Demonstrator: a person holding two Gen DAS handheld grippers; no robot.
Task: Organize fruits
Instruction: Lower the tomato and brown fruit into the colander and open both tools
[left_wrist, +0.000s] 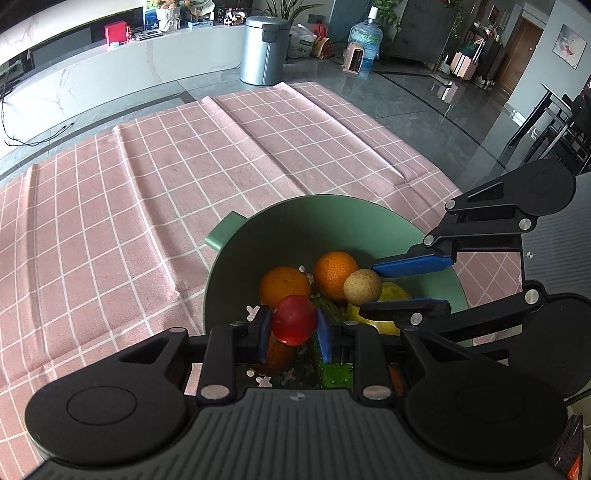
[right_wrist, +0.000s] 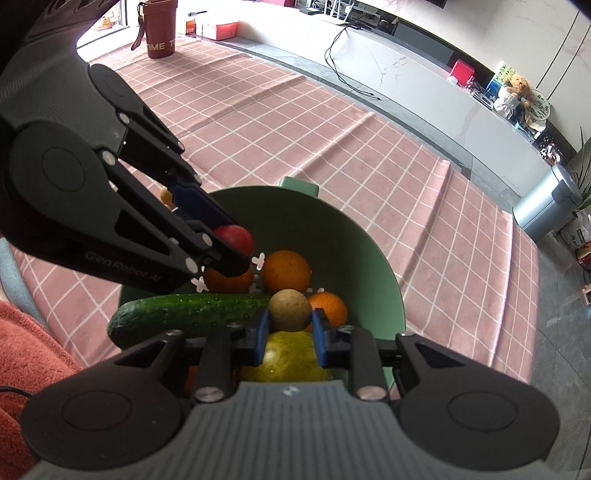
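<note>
A green bowl (left_wrist: 332, 214) (right_wrist: 369, 258) on the pink checked cloth holds several oranges (left_wrist: 284, 286) (right_wrist: 286, 271), a cucumber (right_wrist: 184, 314) and a yellow fruit (right_wrist: 291, 356). My left gripper (left_wrist: 293, 326) is shut on a red round fruit (left_wrist: 294, 319) over the bowl; the fruit also shows in the right wrist view (right_wrist: 236, 238). My right gripper (right_wrist: 290, 330) is shut on a small tan round fruit (right_wrist: 290, 309) (left_wrist: 362, 285) above the bowl's fruit. The two grippers are close together over the bowl.
The pink checked tablecloth (left_wrist: 147, 184) covers the table. A brown cup (right_wrist: 159, 29) stands at the table's far end. A metal bin (left_wrist: 263, 50) and a water bottle (left_wrist: 365, 40) stand on the floor beyond. A red cloth (right_wrist: 29, 350) lies at the near left.
</note>
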